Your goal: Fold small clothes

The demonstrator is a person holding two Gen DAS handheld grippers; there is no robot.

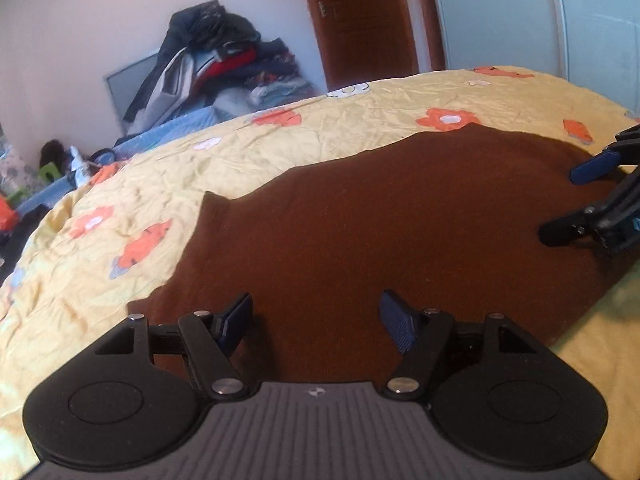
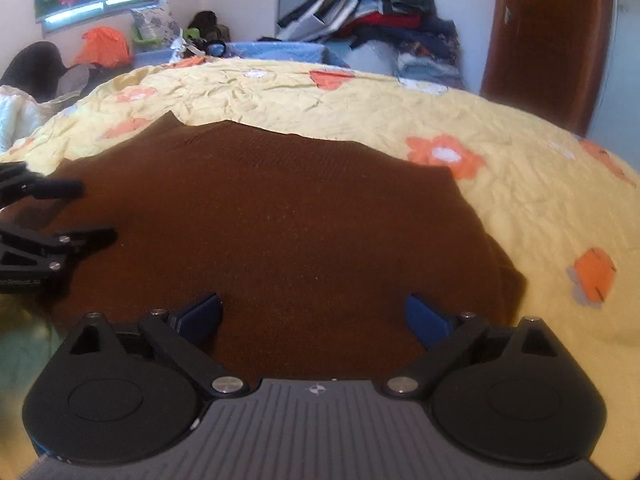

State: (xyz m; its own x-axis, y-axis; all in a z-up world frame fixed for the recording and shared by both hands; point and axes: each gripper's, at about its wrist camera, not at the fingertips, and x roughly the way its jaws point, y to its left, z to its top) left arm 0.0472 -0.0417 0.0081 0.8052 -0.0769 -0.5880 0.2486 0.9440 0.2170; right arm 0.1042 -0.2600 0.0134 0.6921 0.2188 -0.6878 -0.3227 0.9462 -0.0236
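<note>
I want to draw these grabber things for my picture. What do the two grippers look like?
Both look the same. The left gripper and right gripper each have a grey ridged body with a small round mark, two round black discs at the sides, black link bars joined by silver bolts, and two fingers tipped with dark blue pads. No cables or sleeves show.

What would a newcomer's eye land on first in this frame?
The brown garment spread flat across the middle of the yellow flowered bedspread. Next, both grippers hanging open above its near edge, the left gripper and the right gripper, nothing between their blue pads. Behind the bed, a heap of clothes against the wall.
</note>
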